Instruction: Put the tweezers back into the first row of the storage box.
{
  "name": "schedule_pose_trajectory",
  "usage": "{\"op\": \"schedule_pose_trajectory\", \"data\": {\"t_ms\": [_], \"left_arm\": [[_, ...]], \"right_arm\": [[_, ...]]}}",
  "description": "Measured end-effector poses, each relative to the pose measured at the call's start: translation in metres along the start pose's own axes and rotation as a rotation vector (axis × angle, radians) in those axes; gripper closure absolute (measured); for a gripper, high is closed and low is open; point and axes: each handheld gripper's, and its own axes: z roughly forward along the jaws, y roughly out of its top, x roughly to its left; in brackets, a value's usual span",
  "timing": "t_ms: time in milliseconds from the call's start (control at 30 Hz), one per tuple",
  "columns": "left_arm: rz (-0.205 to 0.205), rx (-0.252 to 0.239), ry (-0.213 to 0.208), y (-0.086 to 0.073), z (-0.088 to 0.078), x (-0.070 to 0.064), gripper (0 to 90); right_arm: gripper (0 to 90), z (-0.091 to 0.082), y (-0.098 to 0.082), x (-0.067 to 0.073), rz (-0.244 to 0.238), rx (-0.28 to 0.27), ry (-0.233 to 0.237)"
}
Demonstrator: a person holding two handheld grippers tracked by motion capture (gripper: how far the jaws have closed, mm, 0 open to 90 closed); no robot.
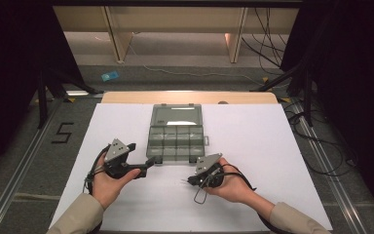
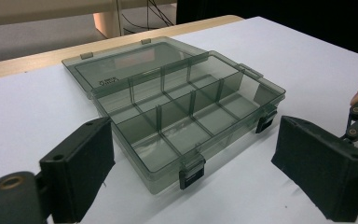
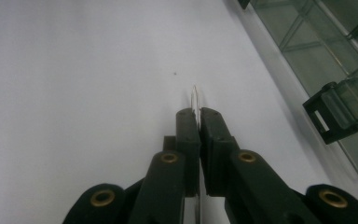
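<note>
The right gripper [image 3: 199, 114] has its jaws pressed together on a thin wire piece [image 3: 195, 95], most likely a paper clip, whose rounded tip pokes out just past the pads. In the high view that gripper [image 1: 191, 181] sits in the person's right hand [image 1: 233, 185] at about five o'clock from the box, low over the white table cover [image 1: 282, 161]; what may be the same wire hangs below the hand. Pinching the wire flat between the pads probably keeps it from twisting, and leaves its tip free to be lowered into a cell.

The left gripper [image 1: 148, 163] rests in the left hand [image 1: 104, 187] at about seven o'clock from the box, jaws spread wide with nothing between them. From its own view the two black pads [image 2: 81, 172] frame the near edge of the box, so it looks poised to steady the box if it slides.

The clear grey plastic box [image 1: 176, 139] lies at the middle of the cover, lid [image 2: 121, 65] folded flat back toward twelve o'clock, leaving every cell open from above. The cells appear empty. Its dark latches [image 2: 191, 172] hang loose on the near wall, one just beside the right gripper at two o'clock in that gripper's view [image 3: 335, 116].
</note>
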Motion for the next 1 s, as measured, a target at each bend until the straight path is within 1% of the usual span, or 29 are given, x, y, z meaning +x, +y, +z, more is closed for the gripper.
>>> {"op": "schedule_pose_trajectory", "data": {"t_ms": [200, 267, 300, 367, 533, 667, 733, 767, 800, 1000], "left_arm": [[0.001, -0.002, 0.001, 0.0, 0.0, 0.0, 11.4], [0.002, -0.003, 0.002, 0.0, 0.0, 0.0, 11.5], [0.002, -0.004, 0.003, 0.0, 0.0, 0.001, 11.5], [-0.001, -0.006, 0.005, 0.0, 0.0, 0.001, 11.5], [0.0, -0.008, 0.006, 0.0, 0.0, 0.001, 11.7], [0.0, -0.01, 0.007, 0.001, -0.001, 0.001, 11.7], [-0.009, -0.014, 0.006, 0.0, 0.0, 0.001, 11.8], [-0.001, -0.009, 0.008, 0.001, -0.001, 0.001, 11.8], [-0.007, -0.01, 0.008, 0.0, 0.0, 0.001, 11.8], [-0.003, -0.012, 0.01, 0.0, -0.001, 0.001, 11.9]], "right_arm": [[87.6, -0.002, 0.001, -0.001, 0.004, -0.012, -0.007], [87.6, -0.004, 0.002, -0.002, 0.006, -0.016, -0.013], [87.6, -0.004, 0.002, -0.003, -0.002, -0.021, -0.016], [87.6, -0.005, 0.003, -0.003, 0.007, -0.023, -0.023], [87.6, -0.009, 0.006, -0.005, 0.003, -0.032, -0.035], [87.6, -0.012, 0.009, -0.008, -0.002, -0.045, -0.049], [87.6, -0.014, 0.01, -0.01, -0.005, -0.048, -0.056], [87.6, -0.015, 0.011, -0.011, -0.008, -0.053, -0.061], [87.6, -0.015, 0.012, -0.012, -0.006, -0.056, -0.062], [87.6, -0.02, 0.016, -0.017, -0.005, -0.075, -0.08]]}}
